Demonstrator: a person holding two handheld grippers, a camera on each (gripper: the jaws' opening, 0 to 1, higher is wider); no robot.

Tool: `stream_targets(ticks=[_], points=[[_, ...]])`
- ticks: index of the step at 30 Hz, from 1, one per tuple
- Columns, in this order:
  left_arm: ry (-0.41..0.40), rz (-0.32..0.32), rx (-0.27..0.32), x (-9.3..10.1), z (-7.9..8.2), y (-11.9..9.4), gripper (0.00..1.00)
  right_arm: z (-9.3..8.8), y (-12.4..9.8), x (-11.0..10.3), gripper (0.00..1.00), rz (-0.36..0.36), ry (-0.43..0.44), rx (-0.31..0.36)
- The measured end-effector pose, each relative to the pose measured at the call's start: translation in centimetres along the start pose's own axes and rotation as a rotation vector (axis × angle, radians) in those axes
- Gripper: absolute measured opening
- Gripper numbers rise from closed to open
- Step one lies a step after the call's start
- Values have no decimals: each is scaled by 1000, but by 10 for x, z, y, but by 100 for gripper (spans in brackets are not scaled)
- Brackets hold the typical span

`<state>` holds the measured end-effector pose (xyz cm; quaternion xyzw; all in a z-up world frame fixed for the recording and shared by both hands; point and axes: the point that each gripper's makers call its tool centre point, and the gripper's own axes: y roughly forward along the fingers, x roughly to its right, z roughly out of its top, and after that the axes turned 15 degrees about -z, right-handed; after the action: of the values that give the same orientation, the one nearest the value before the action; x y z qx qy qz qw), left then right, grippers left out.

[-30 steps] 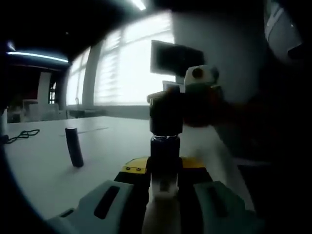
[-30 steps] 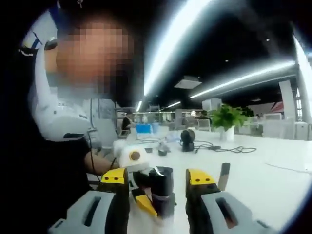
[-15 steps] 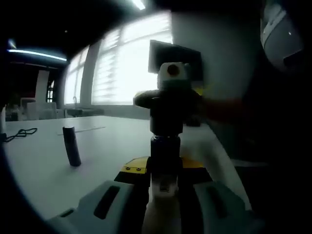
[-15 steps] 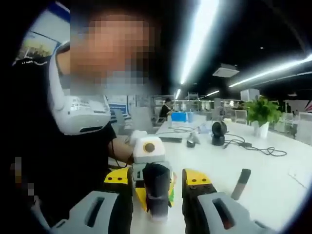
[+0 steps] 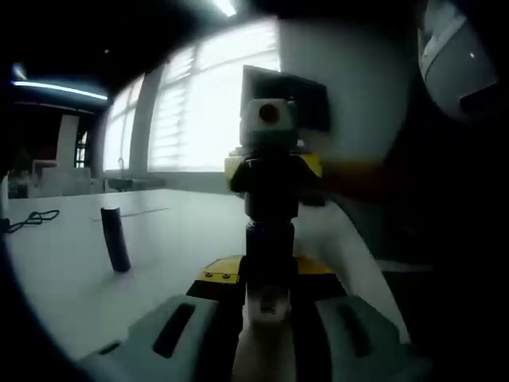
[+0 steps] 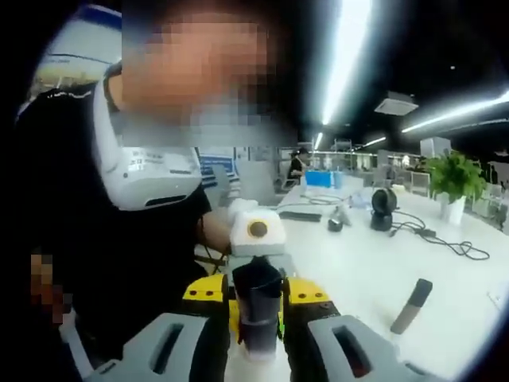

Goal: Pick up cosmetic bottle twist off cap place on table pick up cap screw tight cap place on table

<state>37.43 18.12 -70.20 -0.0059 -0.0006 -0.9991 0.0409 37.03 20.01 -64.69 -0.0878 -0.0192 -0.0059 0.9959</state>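
Left gripper view shows the cosmetic bottle (image 5: 269,259) standing upright between the jaws of the left claw (image 5: 269,296), which is closed on the lower body of the bottle and holds it above the white tabletop (image 5: 71,270). At the top of the bottle sits the dark cap (image 5: 272,189), and the yellow-tipped jaws of the right claw (image 5: 273,169) press on it from both sides. In the right gripper view the same cap (image 6: 256,298) is seen between the yellow tips of the right claw (image 6: 256,306), with the jaws drawn in narrow and touching the cap, so I judge that this claw has a grip on it.

To the left of the bottle, well apart from it, a small dark tube (image 5: 115,239) stands on the tabletop (it shows also in the right gripper view (image 6: 411,305), leaning there because of the camera tilt). Far behind the bottle a black cable (image 5: 32,219) lies on the tabletop.

As for progress, the bottle is already picked up and both claws are in position at the cap. I cannot tell if the cap is being loosened or tightened. In any case the bottle must afterwards be placed on the tabletop.
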Motion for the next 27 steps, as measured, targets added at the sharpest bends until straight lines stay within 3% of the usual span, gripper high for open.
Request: stream_targets(ticks=[9, 24, 27], points=[[0, 1, 0, -1, 0, 0, 12, -1, 3, 0, 17, -27, 18, -8], [9, 9, -3, -2, -1, 0, 12, -1, 1, 2, 16, -178, 25, -24], [9, 12, -3, -3, -1, 0, 12, -1, 4, 1, 16, -239, 28, -35]])
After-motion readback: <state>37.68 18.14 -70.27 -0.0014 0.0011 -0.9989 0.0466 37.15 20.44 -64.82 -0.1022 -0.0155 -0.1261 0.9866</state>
